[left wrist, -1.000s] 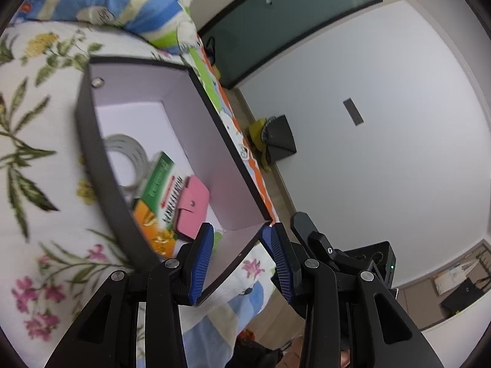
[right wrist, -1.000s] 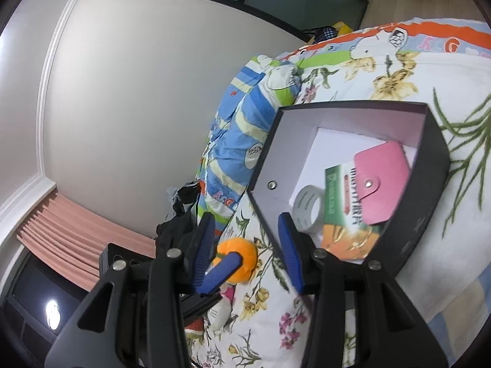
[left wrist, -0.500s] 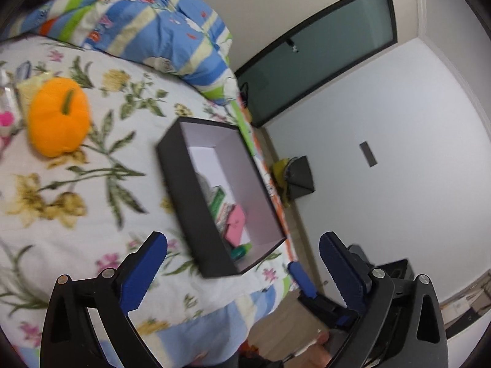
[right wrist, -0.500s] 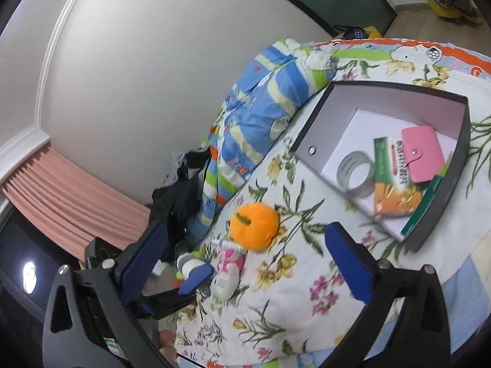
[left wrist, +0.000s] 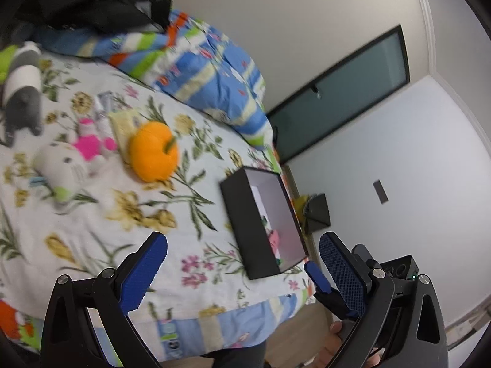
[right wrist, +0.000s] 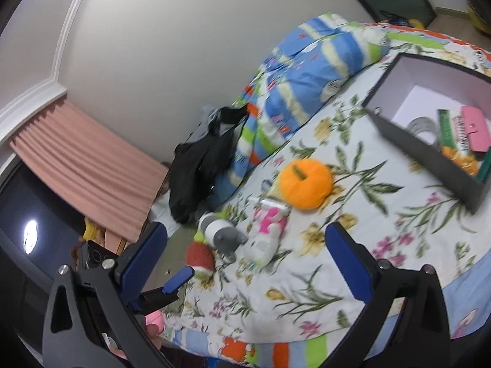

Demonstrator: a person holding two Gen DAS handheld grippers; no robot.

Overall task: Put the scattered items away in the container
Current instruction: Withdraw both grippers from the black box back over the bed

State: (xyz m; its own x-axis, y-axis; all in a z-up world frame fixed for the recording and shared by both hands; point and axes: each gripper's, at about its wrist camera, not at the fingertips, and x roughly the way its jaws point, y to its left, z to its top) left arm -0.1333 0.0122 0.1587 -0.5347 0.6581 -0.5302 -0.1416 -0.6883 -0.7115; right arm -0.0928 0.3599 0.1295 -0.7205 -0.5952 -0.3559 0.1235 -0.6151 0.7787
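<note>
A black box [left wrist: 248,230] with a pale inside stands on the flowered bed near its edge; it also shows in the right wrist view [right wrist: 429,153], holding a pink wallet [right wrist: 475,128], a green booklet [right wrist: 451,128] and a tape roll [right wrist: 423,125]. An orange plush pumpkin [left wrist: 153,153] [right wrist: 307,184], a white and pink toy [left wrist: 70,159] [right wrist: 267,230] and a grey and white plush [left wrist: 23,92] [right wrist: 221,233] lie scattered on the bed. My left gripper [left wrist: 242,270] and right gripper [right wrist: 245,260] are both open and empty, held above the bed's near edge.
A striped blue quilt [left wrist: 199,61] [right wrist: 307,70] is bunched against the wall, with black clothing [right wrist: 202,165] beside it. A red plush [right wrist: 201,257] lies at the bed's edge. A dark glass door [left wrist: 337,92] and a yellow and black item [left wrist: 313,208] stand beyond the bed.
Both grippers have opened wide and pulled back from the box. The views swung away from the box toward the scattered toys on the bed.
</note>
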